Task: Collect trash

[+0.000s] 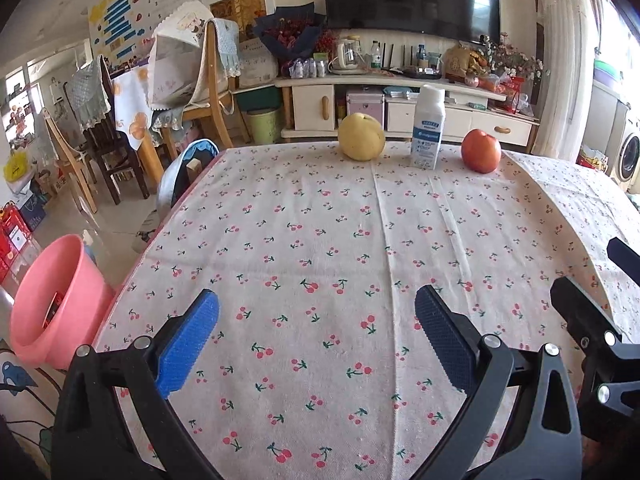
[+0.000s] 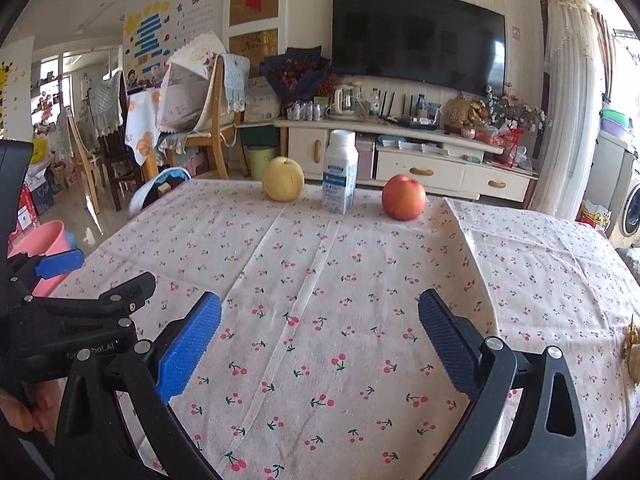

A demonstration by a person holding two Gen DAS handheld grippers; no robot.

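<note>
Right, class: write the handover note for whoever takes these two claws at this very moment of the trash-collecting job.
Left claw: open, empty, low over the near part of the table.
Right claw: open, empty, beside the left one.
Far edge of the table, in a row: yellow pear, white milk bottle standing upright, red apple.
Pink bin: on the floor off the table's left side, something small inside it.
Done: nothing gripped yet.
Left: the bottle looks like the trash; pick it up and drop it in the bin. The fruit probably stays.
</note>
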